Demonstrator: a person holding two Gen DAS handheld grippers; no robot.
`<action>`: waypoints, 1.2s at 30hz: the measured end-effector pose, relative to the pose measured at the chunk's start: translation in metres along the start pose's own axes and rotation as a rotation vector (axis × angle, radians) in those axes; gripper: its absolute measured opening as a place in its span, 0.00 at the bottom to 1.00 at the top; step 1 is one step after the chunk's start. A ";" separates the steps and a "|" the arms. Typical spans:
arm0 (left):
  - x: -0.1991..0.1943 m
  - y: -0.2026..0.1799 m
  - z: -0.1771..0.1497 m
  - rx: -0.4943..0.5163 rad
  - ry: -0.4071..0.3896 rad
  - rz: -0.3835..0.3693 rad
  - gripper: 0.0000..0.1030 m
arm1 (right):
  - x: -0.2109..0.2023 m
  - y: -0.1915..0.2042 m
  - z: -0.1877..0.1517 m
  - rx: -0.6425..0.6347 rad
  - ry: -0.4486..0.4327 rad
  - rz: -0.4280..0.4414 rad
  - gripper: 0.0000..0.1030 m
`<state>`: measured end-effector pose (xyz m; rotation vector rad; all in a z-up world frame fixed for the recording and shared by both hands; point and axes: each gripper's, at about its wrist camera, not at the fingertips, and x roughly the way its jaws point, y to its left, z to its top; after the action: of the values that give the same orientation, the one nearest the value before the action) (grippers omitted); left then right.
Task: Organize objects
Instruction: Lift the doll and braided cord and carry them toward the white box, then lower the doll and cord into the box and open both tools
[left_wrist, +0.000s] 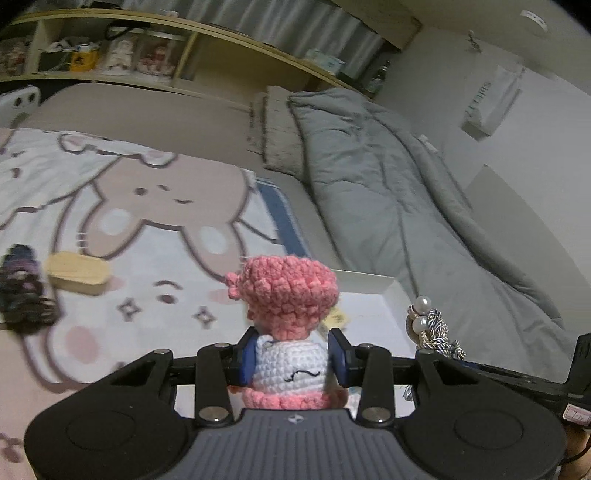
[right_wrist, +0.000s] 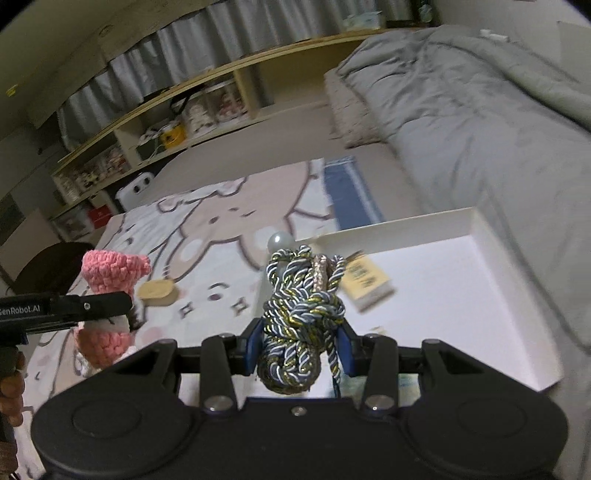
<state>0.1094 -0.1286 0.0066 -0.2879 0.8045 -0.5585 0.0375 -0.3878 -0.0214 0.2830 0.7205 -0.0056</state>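
My left gripper (left_wrist: 295, 360) is shut on a crocheted doll (left_wrist: 290, 325) with a pink top, white middle and pink base, held above the bed. The same doll (right_wrist: 110, 295) and the left gripper (right_wrist: 127, 306) show at the left of the right wrist view. My right gripper (right_wrist: 301, 347) is shut on a knotted grey, white and gold cord bundle (right_wrist: 303, 314) with a pearl (right_wrist: 279, 240) on top. That bundle (left_wrist: 430, 326) also appears at the right of the left wrist view. A shallow white tray (right_wrist: 476, 225) lies ahead on the bed with a small tan card (right_wrist: 367, 282) in it.
The bed carries a cartoon rabbit blanket (left_wrist: 147, 206), a grey duvet (left_wrist: 388, 184) to the right, and a pillow (left_wrist: 275, 136). A flat wooden oval piece (left_wrist: 77, 273) and a dark patterned object (left_wrist: 22, 288) lie on the blanket. Shelves (left_wrist: 110, 55) stand behind.
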 end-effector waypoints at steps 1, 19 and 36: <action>0.006 -0.008 0.000 0.002 0.003 -0.009 0.40 | -0.003 -0.007 0.001 0.003 -0.004 -0.009 0.41; 0.109 -0.093 -0.036 -0.150 0.040 -0.256 0.40 | -0.025 -0.111 0.000 0.011 -0.014 -0.136 0.41; 0.224 -0.095 -0.088 -0.303 0.222 -0.254 0.40 | 0.000 -0.141 -0.016 -0.039 0.045 -0.158 0.41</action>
<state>0.1355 -0.3376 -0.1439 -0.6214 1.0778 -0.7152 0.0124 -0.5194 -0.0684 0.1893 0.7855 -0.1352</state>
